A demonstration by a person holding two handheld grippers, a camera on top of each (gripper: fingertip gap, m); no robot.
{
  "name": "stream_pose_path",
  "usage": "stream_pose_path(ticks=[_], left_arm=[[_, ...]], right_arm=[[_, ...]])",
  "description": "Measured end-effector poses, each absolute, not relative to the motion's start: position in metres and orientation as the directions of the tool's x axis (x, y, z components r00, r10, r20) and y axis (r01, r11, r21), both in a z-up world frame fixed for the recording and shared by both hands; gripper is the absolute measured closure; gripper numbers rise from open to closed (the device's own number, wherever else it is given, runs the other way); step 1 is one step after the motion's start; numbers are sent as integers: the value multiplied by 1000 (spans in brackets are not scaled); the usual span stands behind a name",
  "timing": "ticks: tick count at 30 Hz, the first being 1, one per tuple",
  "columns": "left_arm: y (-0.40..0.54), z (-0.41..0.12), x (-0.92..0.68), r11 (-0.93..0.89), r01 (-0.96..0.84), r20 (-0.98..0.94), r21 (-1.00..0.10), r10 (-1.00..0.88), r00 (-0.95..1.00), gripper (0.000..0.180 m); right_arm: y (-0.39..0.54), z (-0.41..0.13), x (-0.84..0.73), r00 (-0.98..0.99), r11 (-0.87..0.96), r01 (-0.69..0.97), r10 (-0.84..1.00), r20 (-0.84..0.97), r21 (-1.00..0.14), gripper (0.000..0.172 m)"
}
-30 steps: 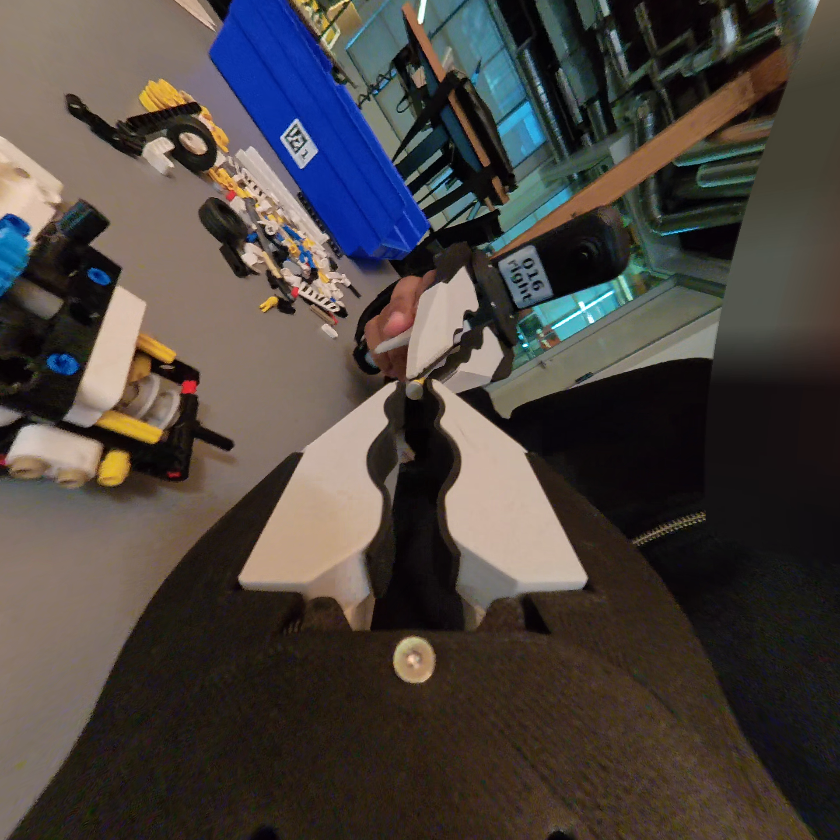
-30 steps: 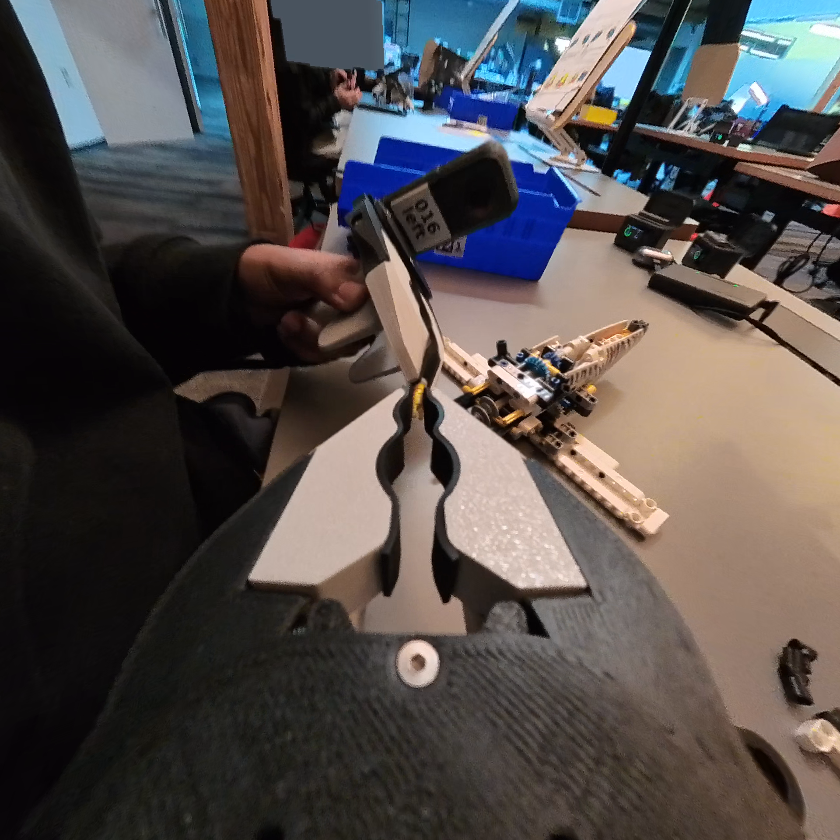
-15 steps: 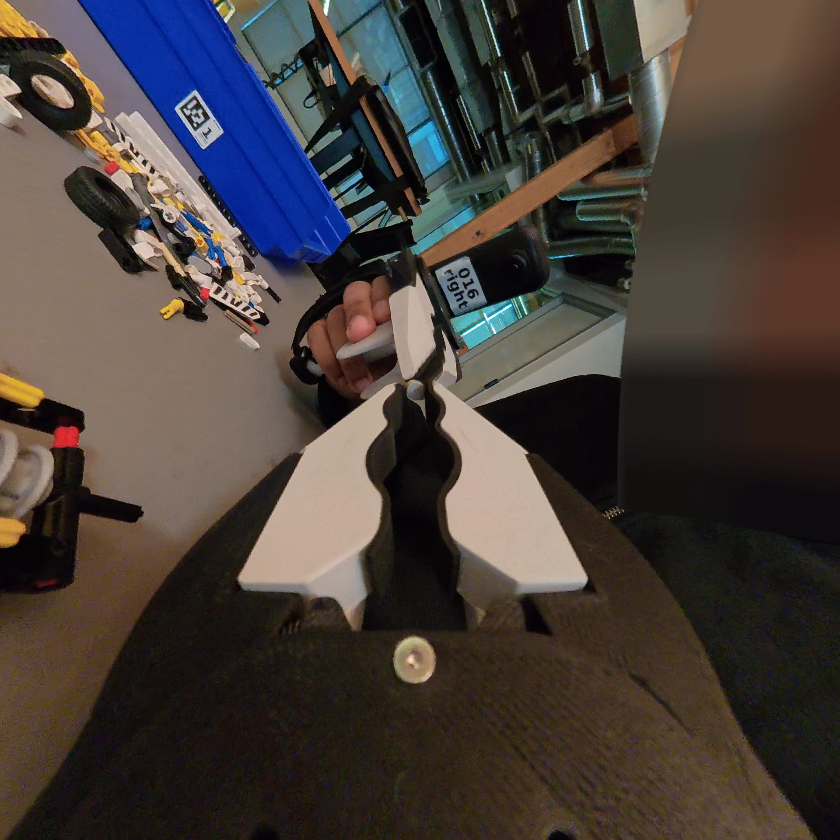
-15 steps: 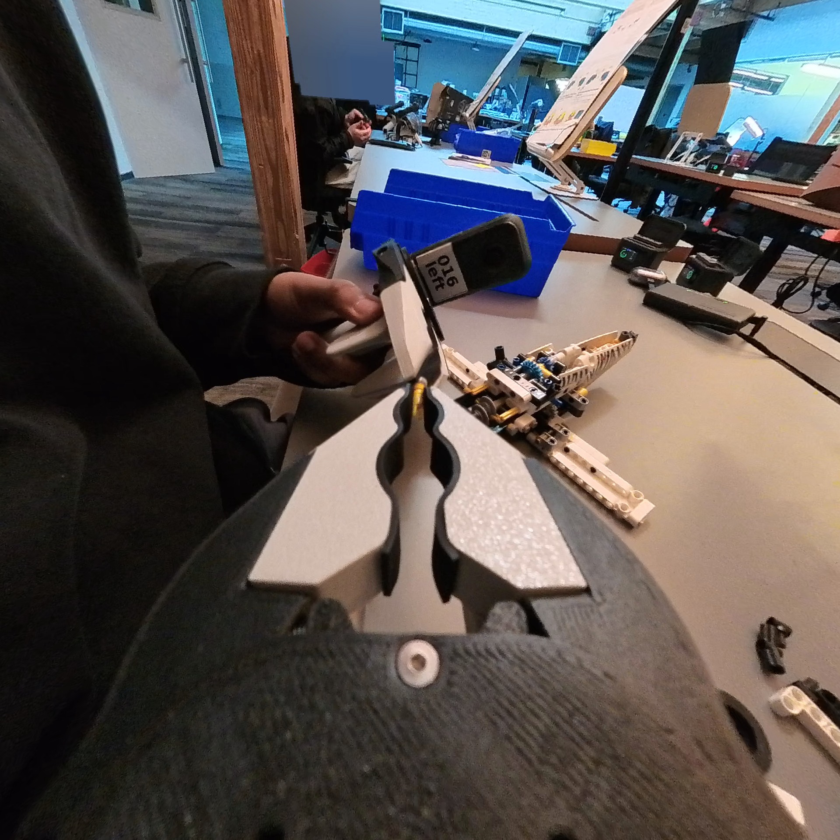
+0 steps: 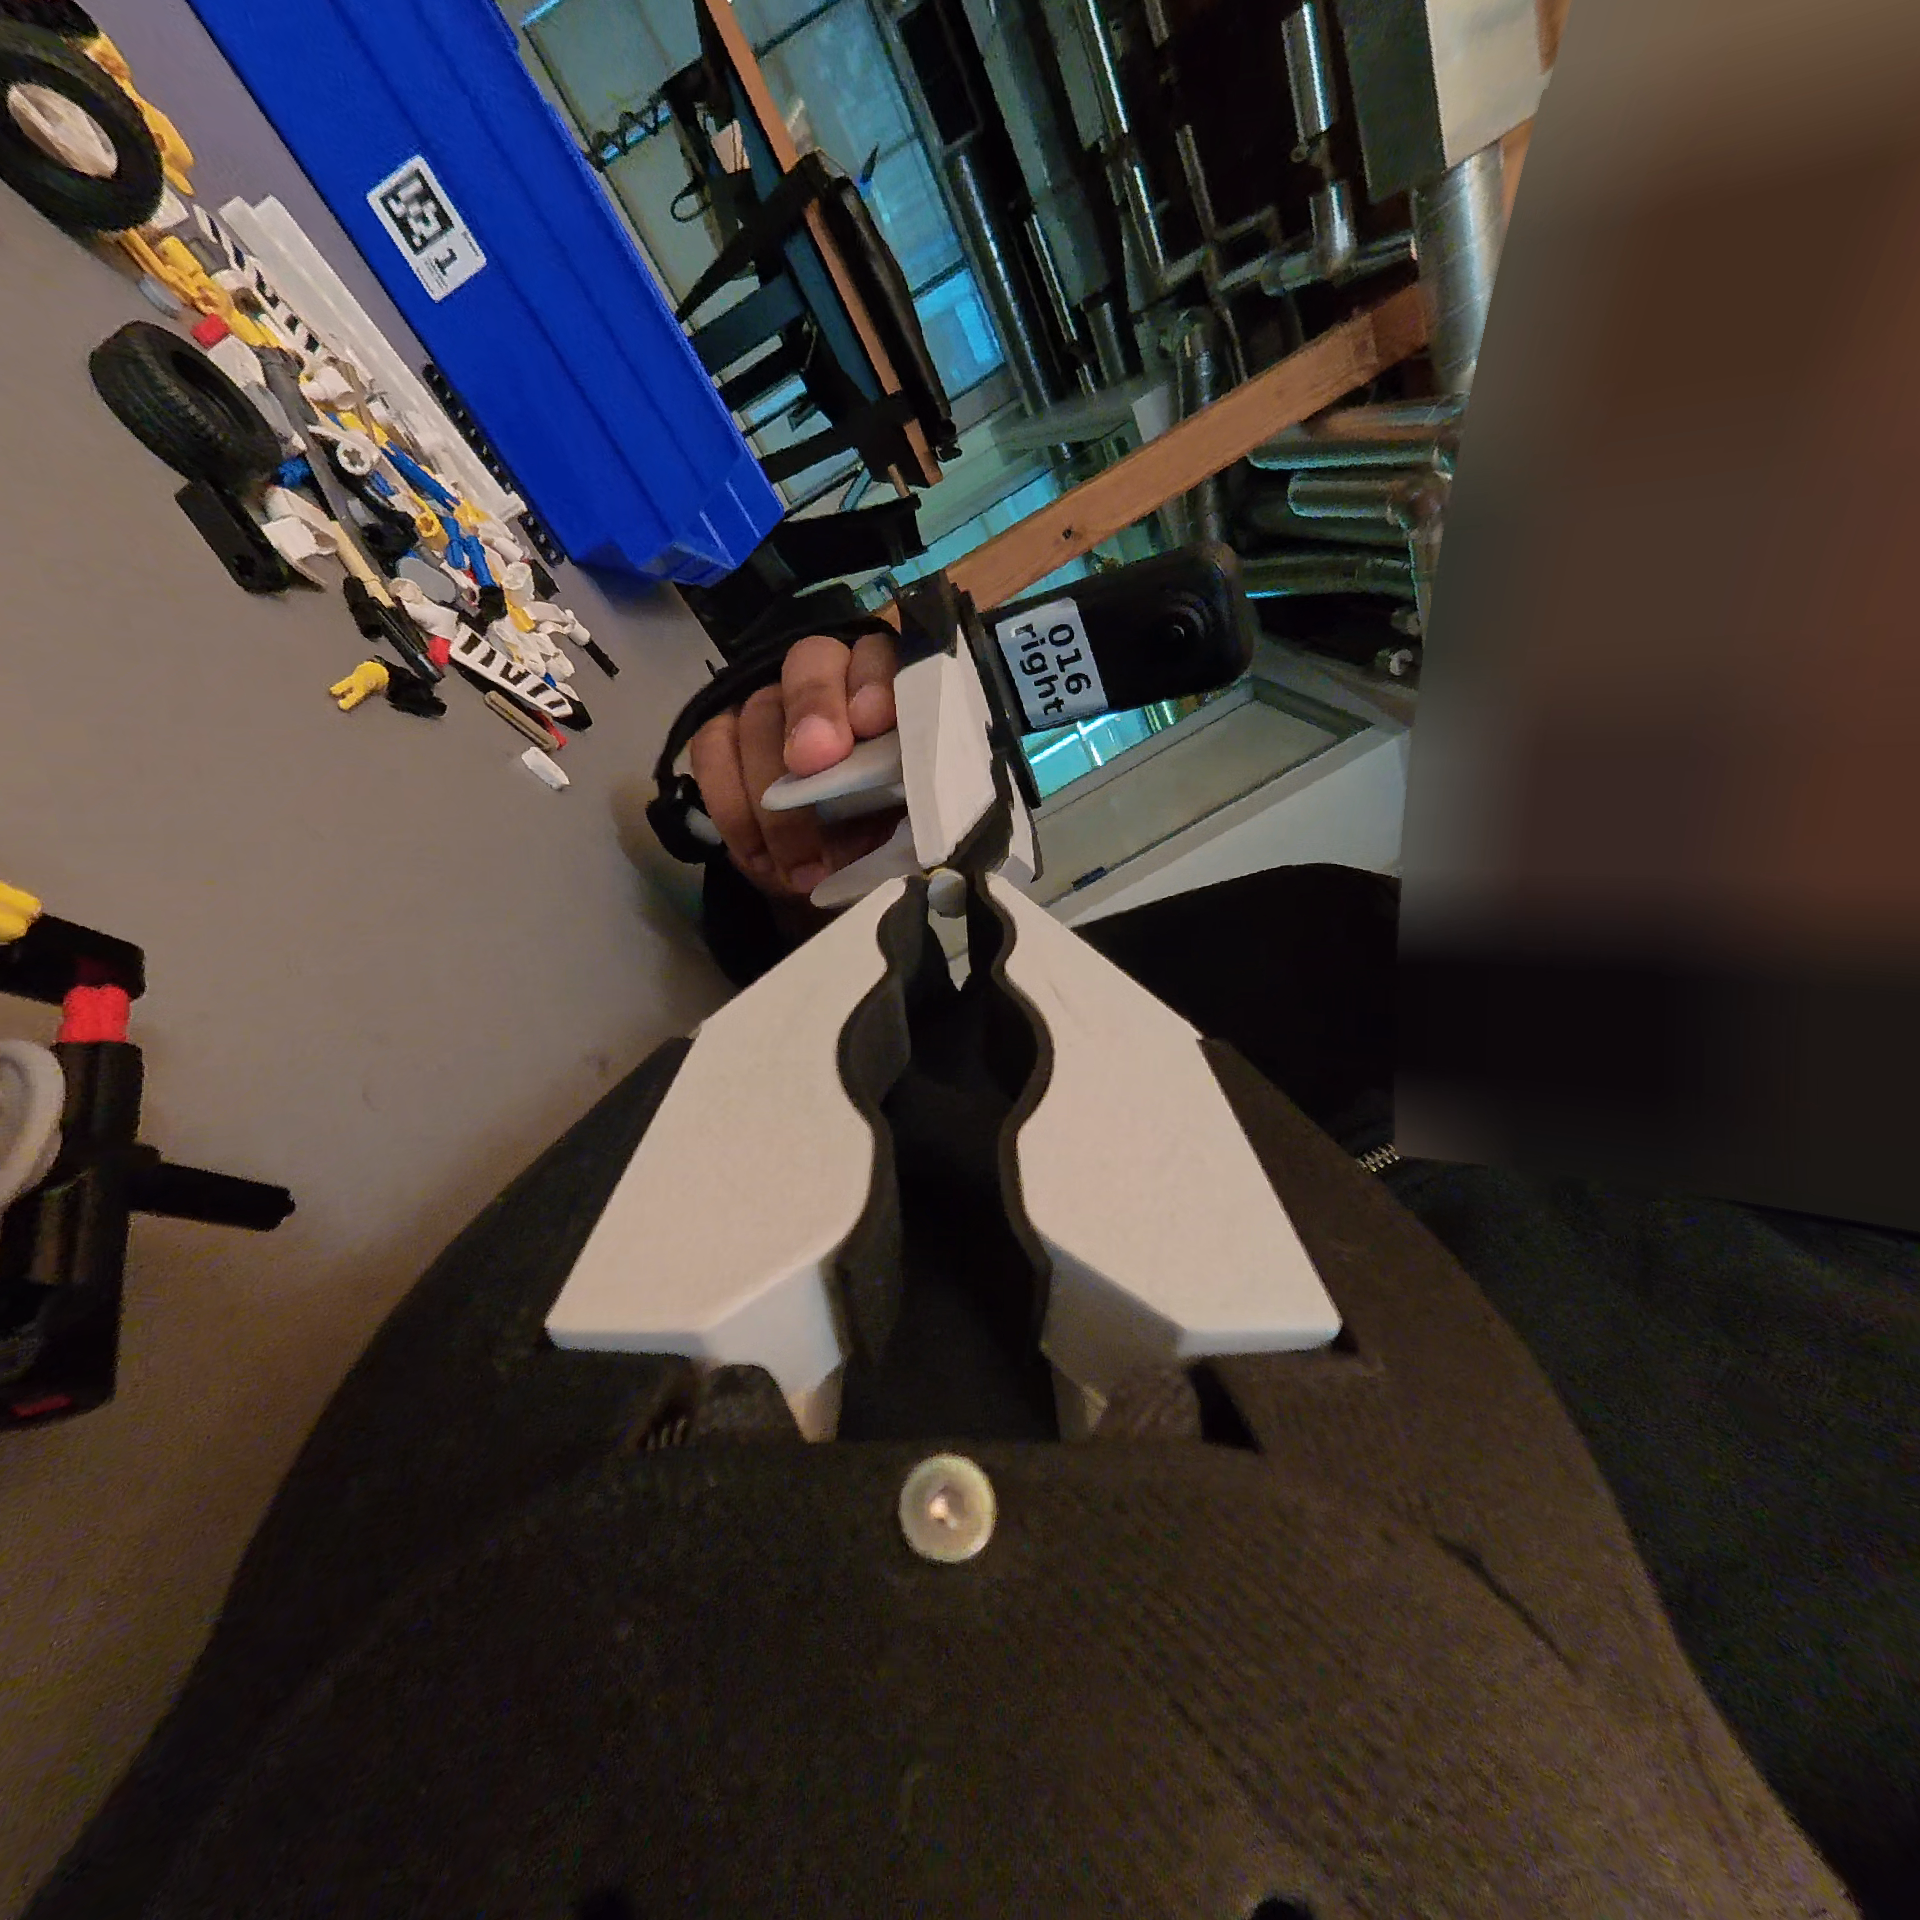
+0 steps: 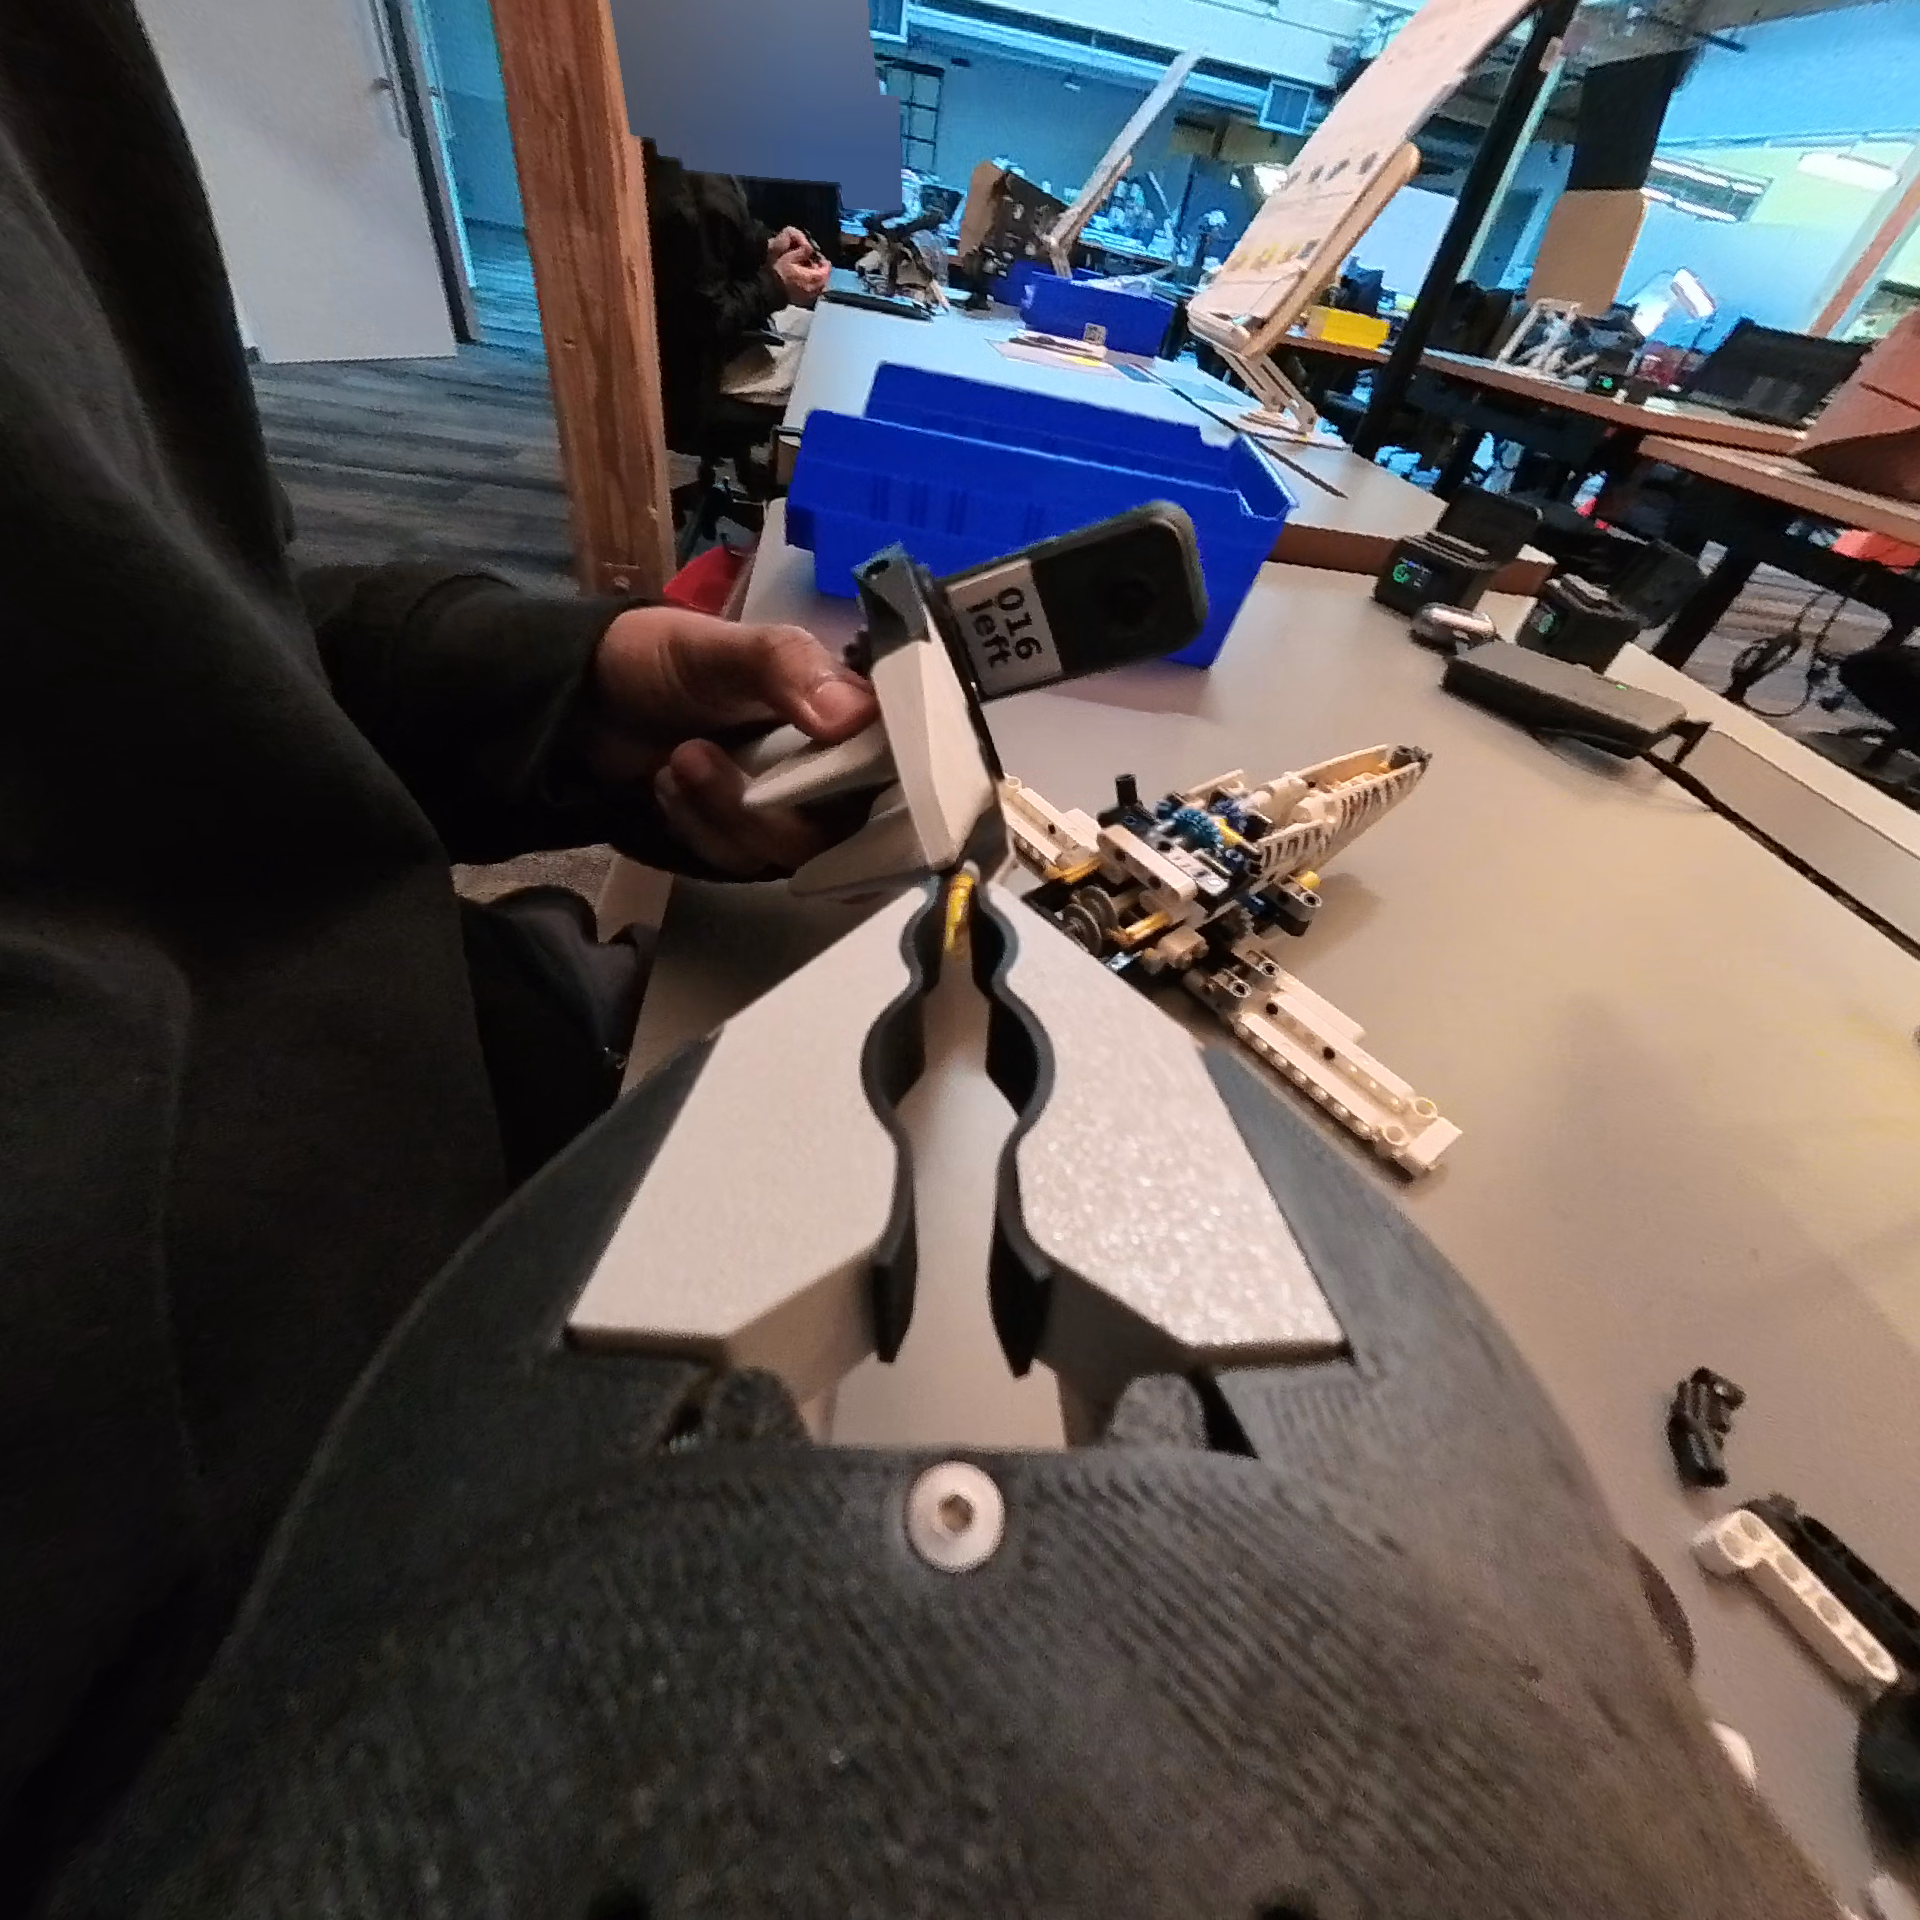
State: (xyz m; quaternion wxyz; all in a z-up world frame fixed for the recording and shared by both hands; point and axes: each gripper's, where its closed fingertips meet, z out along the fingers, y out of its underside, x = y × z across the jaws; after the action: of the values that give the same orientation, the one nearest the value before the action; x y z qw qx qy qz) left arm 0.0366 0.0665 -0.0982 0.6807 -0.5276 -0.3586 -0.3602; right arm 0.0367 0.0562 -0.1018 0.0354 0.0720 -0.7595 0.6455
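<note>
Tools, pair, hand-held, met tip to tip in the air above the near edge of the grey table.

- Left tool: fingers drawn together on a small light-grey round piece, pinched at the very tips.
- Right tool: fingers closed on a short yellow pin, which stands upright between the tips. The yellow pin and the grey piece sit end to end where the two tools meet. Whether they are already joined cannot be told.
- Hands: each tool is gripped by a hand in a dark sleeve, and both hands are off the table.

Containers
- Blue bin, plastic, with a square printed marker on its side. It stands at the far side of the table, well apart from both tools. Its inside is not visible from either view, so its contents cannot be told.
- Second blue bin, on a farther table. Its contents are likewise hidden.

Loose stock on the table
- Heap of small building pieces in white, yellow, blue and black, lying just beside the blue bin and outside it.
- Black tyre, at the edge of that heap.
- Brick-built aircraft model, white with black and yellow parts, lying flat just beyond the tool tips.
- White beam and small black piece, near the right tool's body.
</note>
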Motion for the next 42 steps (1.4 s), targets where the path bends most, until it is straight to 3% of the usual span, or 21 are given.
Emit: stream_pose_path(ticks=[6,8,10,13,18,25,33,42], left_arm=[[68,-93,24,270,841,866,-469,-45,498,178],[43,-85,10,398,808,868,-434,-55,494,177],[7,-95,-2,448,762,870,-467,80,486,178],[6,-103,5,347,729,807,-591,266,527,177],[67,-113,6,93,687,662,-721,385,643,176],[132,-170,-29,-303,621,388,-723,565,728,176],[131,-185,-75,-381,589,207,-713,688,695,176],[129,-172,-82,-297,591,267,-750,681,682,174]], right_arm=[[61,-98,24,-991,174,-129,12,133,-976,169],[82,-90,10,-994,114,-79,68,87,-990,169],[112,-84,-5,-994,38,14,108,-9,-999,170],[139,-88,-23,-978,9,60,199,-58,-998,169],[176,-128,-83,-842,214,170,538,-29,-962,170],[195,-155,-99,-755,294,287,655,-27,-912,170],[192,-169,-139,-737,425,383,676,6,-820,169],[183,-168,-157,-749,443,407,662,-15,-799,162]])
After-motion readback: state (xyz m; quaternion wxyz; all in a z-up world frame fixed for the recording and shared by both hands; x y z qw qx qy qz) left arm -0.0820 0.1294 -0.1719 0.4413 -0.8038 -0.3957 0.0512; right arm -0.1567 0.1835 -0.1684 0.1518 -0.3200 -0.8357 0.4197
